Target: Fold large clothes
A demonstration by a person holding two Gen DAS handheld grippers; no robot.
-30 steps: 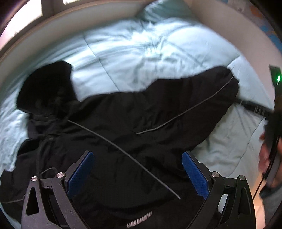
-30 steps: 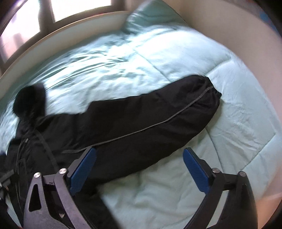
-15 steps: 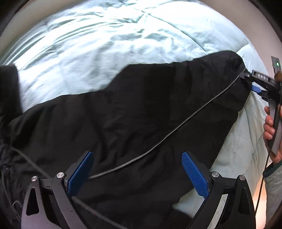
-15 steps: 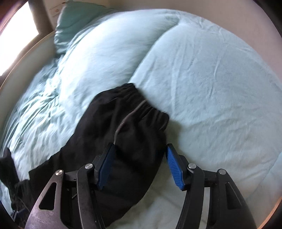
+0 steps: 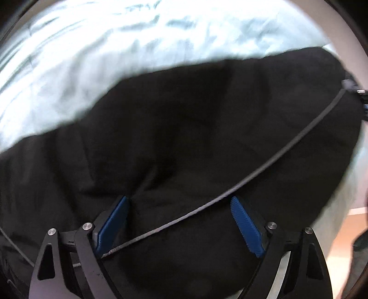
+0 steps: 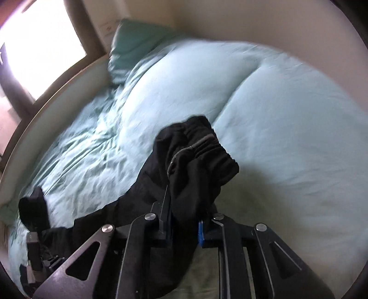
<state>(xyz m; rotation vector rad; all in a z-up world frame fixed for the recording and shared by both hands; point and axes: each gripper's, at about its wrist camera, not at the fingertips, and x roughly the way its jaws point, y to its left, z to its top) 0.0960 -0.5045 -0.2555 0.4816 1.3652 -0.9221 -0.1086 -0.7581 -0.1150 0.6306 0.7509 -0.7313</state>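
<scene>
A large black hooded garment (image 5: 184, 128) with a grey piping line lies on a pale blue-green duvet (image 5: 92, 50). My left gripper (image 5: 179, 220) is open, low over the black fabric, with cloth bulging between its blue pads (image 5: 112, 220). My right gripper (image 6: 184, 220) is shut on the gathered cuff end of the garment (image 6: 202, 156) and holds it lifted above the duvet (image 6: 287, 138). The hood (image 6: 32, 204) lies far left in the right wrist view.
A teal pillow (image 6: 133, 48) lies at the head of the bed by a bright window (image 6: 39, 46). A pale wall (image 6: 253, 20) runs behind the bed. The other gripper's body (image 6: 34, 250) shows at the lower left.
My right gripper has closed on the cuff and lifted it off the duvet. My left gripper has come down closer to the black fabric, which now presses between its pads.
</scene>
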